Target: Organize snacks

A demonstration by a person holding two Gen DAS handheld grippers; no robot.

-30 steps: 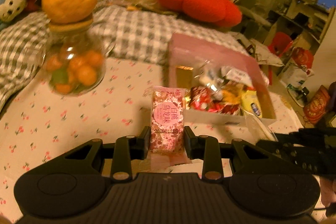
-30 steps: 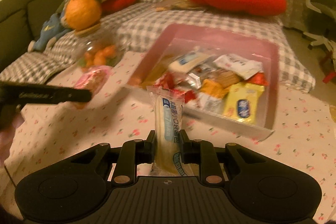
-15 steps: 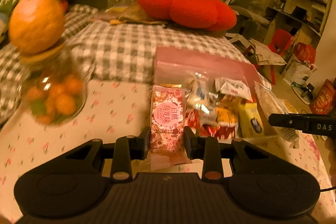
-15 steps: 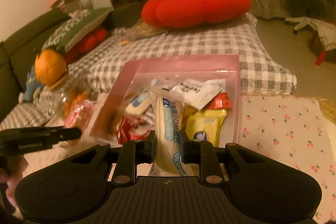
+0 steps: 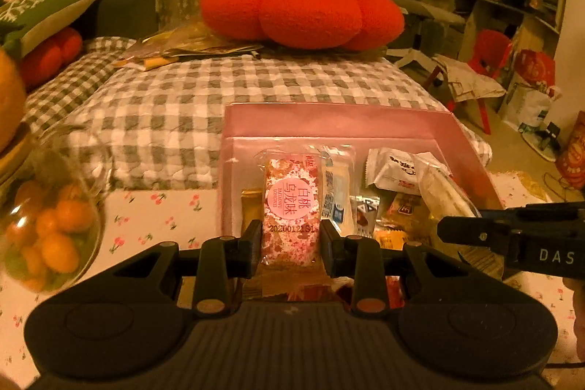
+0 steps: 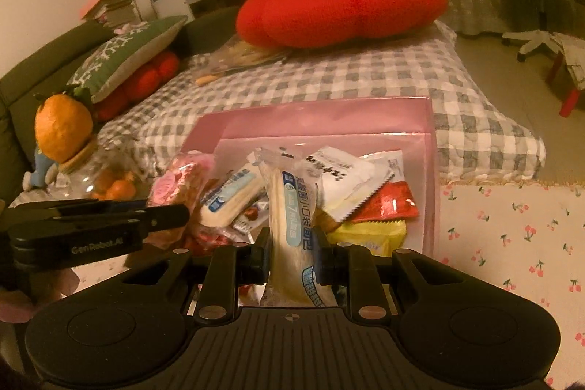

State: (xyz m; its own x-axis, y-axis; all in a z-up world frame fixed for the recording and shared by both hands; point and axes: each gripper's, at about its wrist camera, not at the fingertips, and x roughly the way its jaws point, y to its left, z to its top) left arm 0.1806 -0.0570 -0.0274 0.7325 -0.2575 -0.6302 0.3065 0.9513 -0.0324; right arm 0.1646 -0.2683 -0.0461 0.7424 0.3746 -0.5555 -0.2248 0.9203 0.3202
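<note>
Both hand-held grippers are pointed forward and downward toward the pink box (image 5: 336, 125). The left hand-held gripper (image 5: 290, 243) is clenched on a pink packet (image 5: 290, 207), held upright before the box's near left part. The right hand-held gripper (image 6: 292, 253) is clenched on a cream packet (image 6: 290, 222) with blue print, held upright before the box's near edge.

The pink packet is speckled, with a round pink label and a printed date code. The box is filled with mixed snack packets.

Only the left view shows the right gripper's side, at the box's right. Only the right view shows the left gripper's side at the box's left, a bare strip of the cherry-print worktop (image 6: 512, 243) right of the box, and the orange-topped jar (image 6: 106, 178) whole.
</note>
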